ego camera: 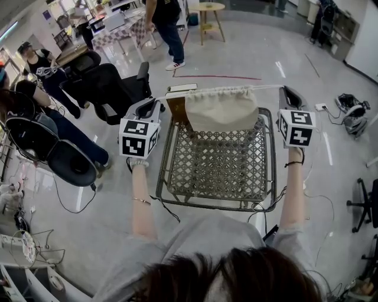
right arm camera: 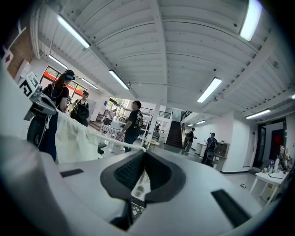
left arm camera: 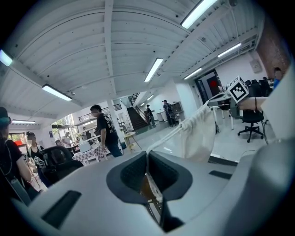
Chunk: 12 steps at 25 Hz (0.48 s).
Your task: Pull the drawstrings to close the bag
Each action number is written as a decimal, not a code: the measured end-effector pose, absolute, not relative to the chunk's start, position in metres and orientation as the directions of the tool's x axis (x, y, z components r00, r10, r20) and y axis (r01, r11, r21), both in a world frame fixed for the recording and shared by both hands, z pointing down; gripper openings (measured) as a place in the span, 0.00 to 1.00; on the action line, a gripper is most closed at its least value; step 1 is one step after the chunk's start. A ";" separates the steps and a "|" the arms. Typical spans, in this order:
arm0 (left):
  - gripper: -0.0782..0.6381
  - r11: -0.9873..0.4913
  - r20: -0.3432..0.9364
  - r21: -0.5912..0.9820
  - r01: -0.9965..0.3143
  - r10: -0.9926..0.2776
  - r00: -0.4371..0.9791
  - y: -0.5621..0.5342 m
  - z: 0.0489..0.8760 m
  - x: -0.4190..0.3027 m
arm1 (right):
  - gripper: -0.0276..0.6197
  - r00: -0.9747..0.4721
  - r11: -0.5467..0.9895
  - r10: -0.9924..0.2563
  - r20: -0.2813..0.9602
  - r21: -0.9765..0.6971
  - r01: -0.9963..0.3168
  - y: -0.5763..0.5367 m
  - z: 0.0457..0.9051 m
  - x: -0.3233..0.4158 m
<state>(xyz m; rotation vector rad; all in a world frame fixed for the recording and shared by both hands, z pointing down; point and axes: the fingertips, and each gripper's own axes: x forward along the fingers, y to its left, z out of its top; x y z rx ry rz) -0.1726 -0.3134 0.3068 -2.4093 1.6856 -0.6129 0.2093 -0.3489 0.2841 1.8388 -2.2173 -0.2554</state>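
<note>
A cream drawstring bag [ego camera: 221, 109] hangs with its mouth gathered above a woven metal-framed table [ego camera: 177, 189]. Its white drawstring [ego camera: 266, 87] runs taut to both sides. My left gripper [ego camera: 157, 104] is shut on the string's left end, and my right gripper [ego camera: 286, 90] is shut on the right end. In the left gripper view the drawstring [left arm camera: 170, 134] leaves the shut left gripper [left arm camera: 147, 156] toward the bag [left arm camera: 199, 131]. In the right gripper view the drawstring [right arm camera: 110, 140] runs from the shut right gripper [right arm camera: 144, 153] to the bag [right arm camera: 73, 138].
A brown box [ego camera: 176, 107] stands on the table just left of the bag. Black office chairs [ego camera: 112, 85] and seated people fill the left side. A person [ego camera: 165, 26] stands at the back beside a wooden stool [ego camera: 211, 17]. Cables and gear [ego camera: 353, 115] lie on the floor at right.
</note>
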 end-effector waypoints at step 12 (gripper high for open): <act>0.15 -0.339 0.226 -0.334 -0.880 -0.935 0.274 -0.310 0.303 -0.179 | 0.08 -0.149 0.163 -0.986 0.079 0.241 -0.957 -0.347 0.290 0.223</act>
